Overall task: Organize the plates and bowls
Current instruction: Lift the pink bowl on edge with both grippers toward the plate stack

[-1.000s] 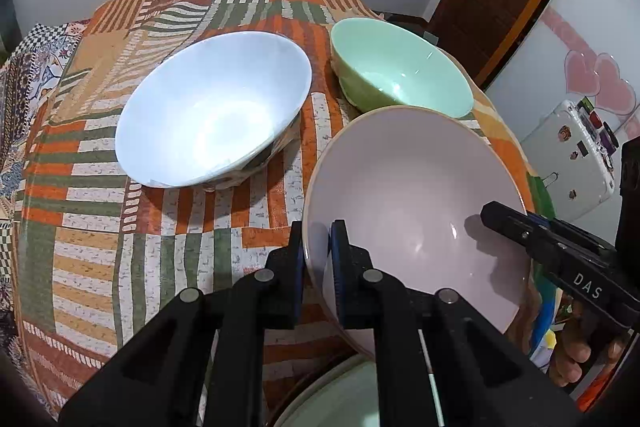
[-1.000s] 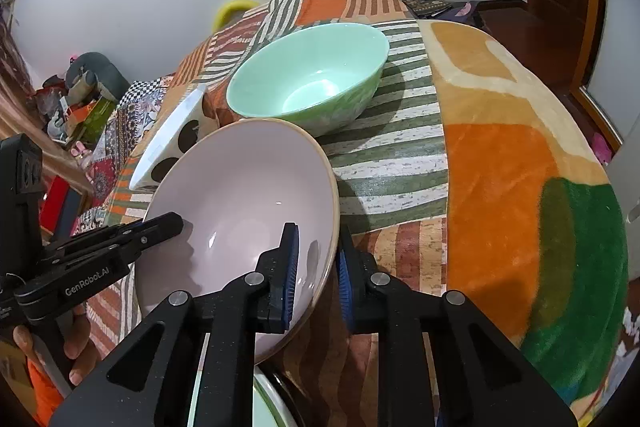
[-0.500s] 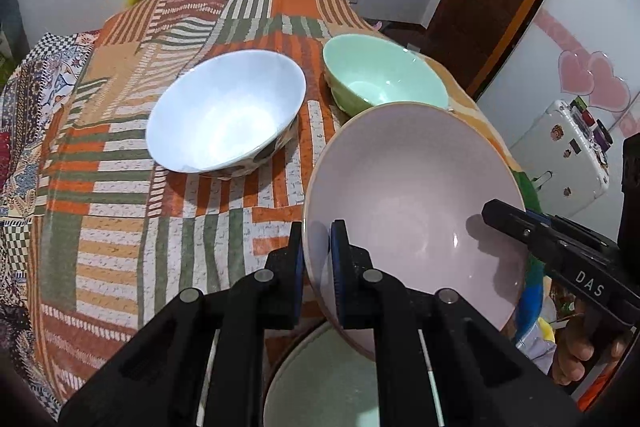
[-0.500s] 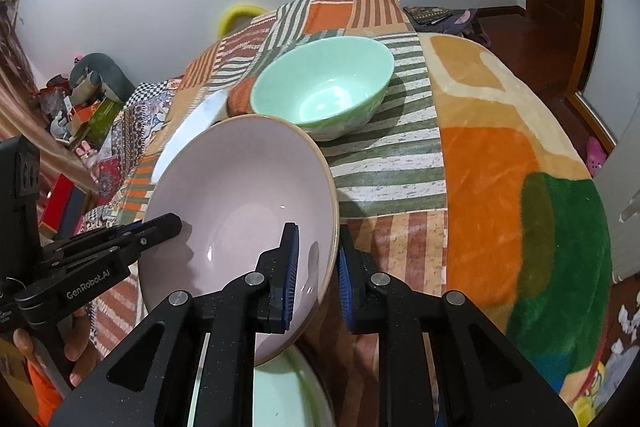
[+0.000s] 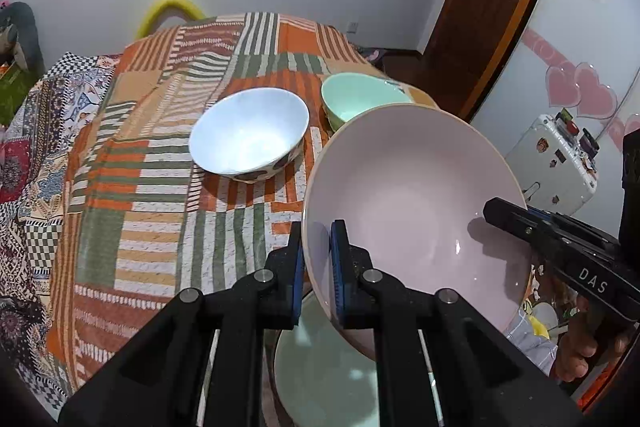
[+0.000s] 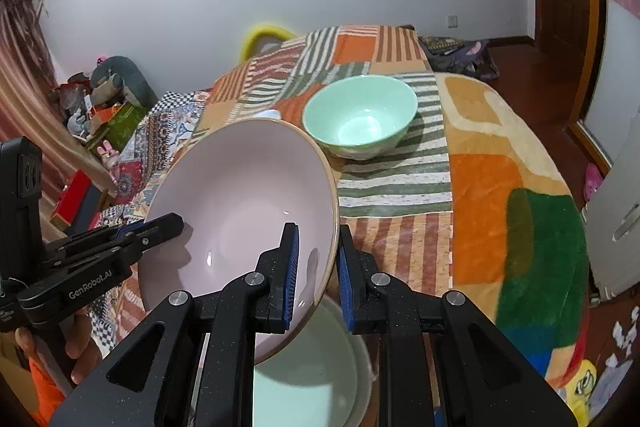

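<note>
patchwork cloth [image 5: 168, 187] below — "genrobot.ai" left gripper [image 5: 316, 267] and "das" right gripper [image 6: 316, 263] both clamp pink bowl [image 5: 412, 195].

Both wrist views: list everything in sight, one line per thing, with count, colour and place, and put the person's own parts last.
pink bowl: one, pale pink, held up off the table by both grippers at opposite rims
white bowl: one, white with dark spots outside, on the tablecloth
green bowl: one, mint green, on the tablecloth at the far side
plate: one, pale green, under the held bowl
tablecloth: one, orange, green and white patchwork
left gripper: black, blue pads, shut on the bowl rim
right gripper: black, blue pads, straddling the opposite rim
</note>
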